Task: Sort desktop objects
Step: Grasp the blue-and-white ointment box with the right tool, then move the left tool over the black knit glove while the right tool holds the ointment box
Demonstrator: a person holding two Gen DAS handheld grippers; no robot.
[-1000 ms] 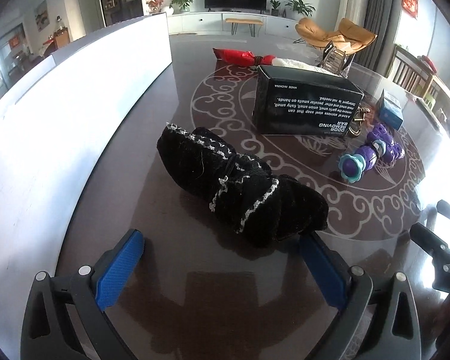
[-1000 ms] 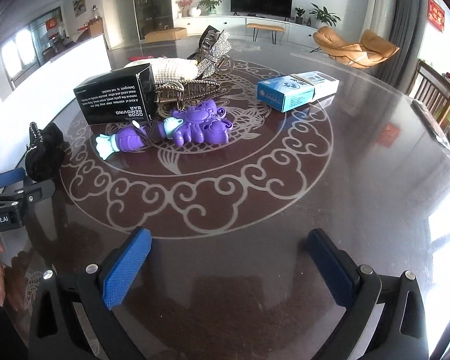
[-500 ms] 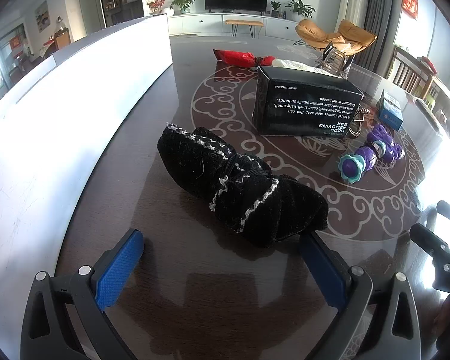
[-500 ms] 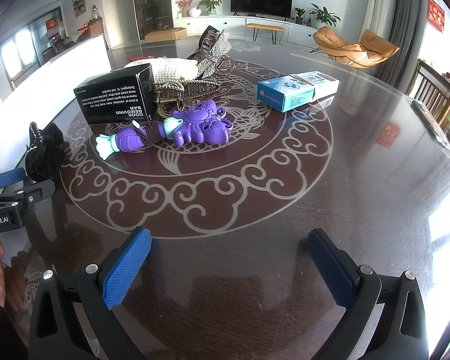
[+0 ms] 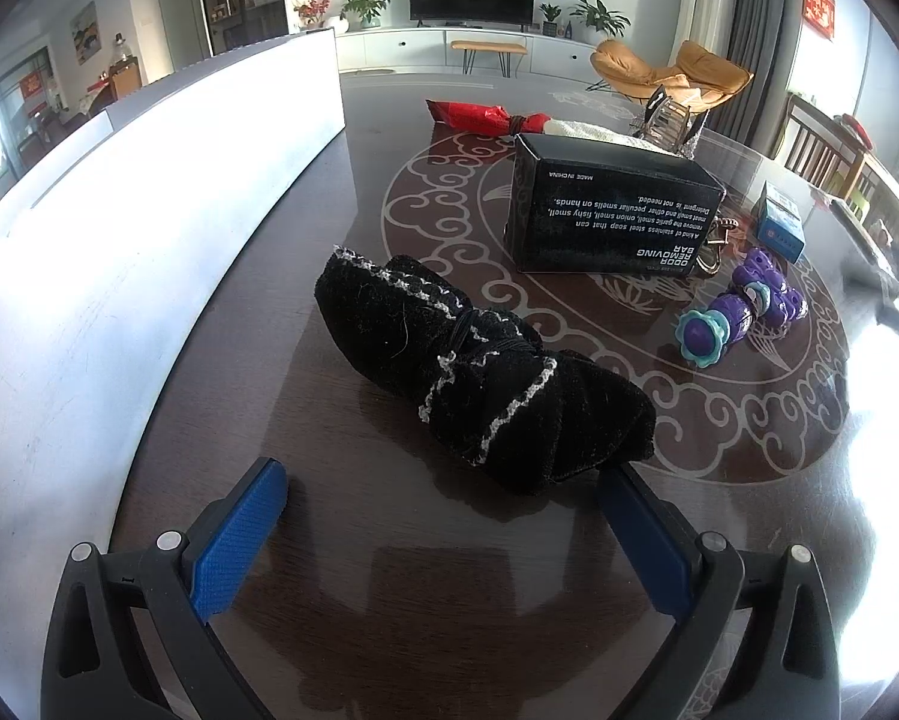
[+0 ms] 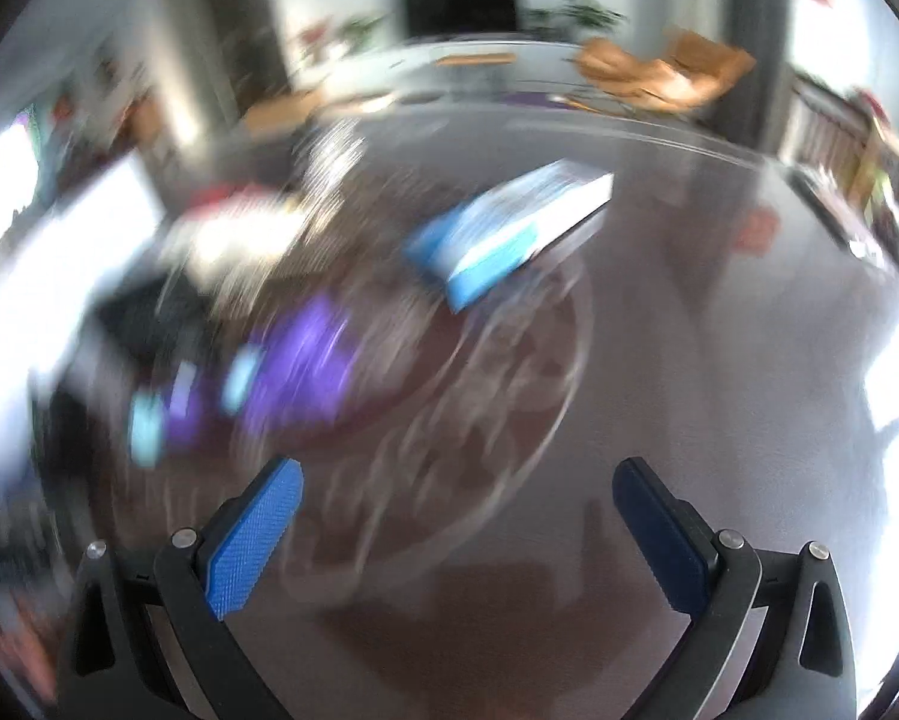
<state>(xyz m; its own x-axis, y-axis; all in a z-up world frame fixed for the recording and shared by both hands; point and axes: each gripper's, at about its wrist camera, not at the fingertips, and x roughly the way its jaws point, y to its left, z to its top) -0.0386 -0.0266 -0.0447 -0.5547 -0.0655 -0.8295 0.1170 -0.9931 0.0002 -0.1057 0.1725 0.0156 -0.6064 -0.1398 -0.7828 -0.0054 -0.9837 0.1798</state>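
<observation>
A black knitted bundle with white trim (image 5: 485, 372) lies on the dark round table (image 5: 341, 552), just ahead of my open left gripper (image 5: 443, 480); its near end sits close to the right finger. Behind it stand a black box (image 5: 611, 210) and a purple toy with teal ends (image 5: 743, 312). My right gripper (image 6: 458, 474) is open and empty above the table. Its view is heavily blurred; the purple toy (image 6: 293, 372) and a blue-and-white box (image 6: 509, 228) show ahead of it.
A white wall-like panel (image 5: 119, 252) runs along the table's left side. A red wrapped item (image 5: 479, 115), a white cloth (image 5: 587, 132), a shiny clip (image 5: 668, 120) and a small blue box (image 5: 779, 228) lie at the far side.
The right gripper has swung quickly forward toward the toy and the blue box, and its view is blurred. It has left the left wrist view. The left gripper has hardly moved.
</observation>
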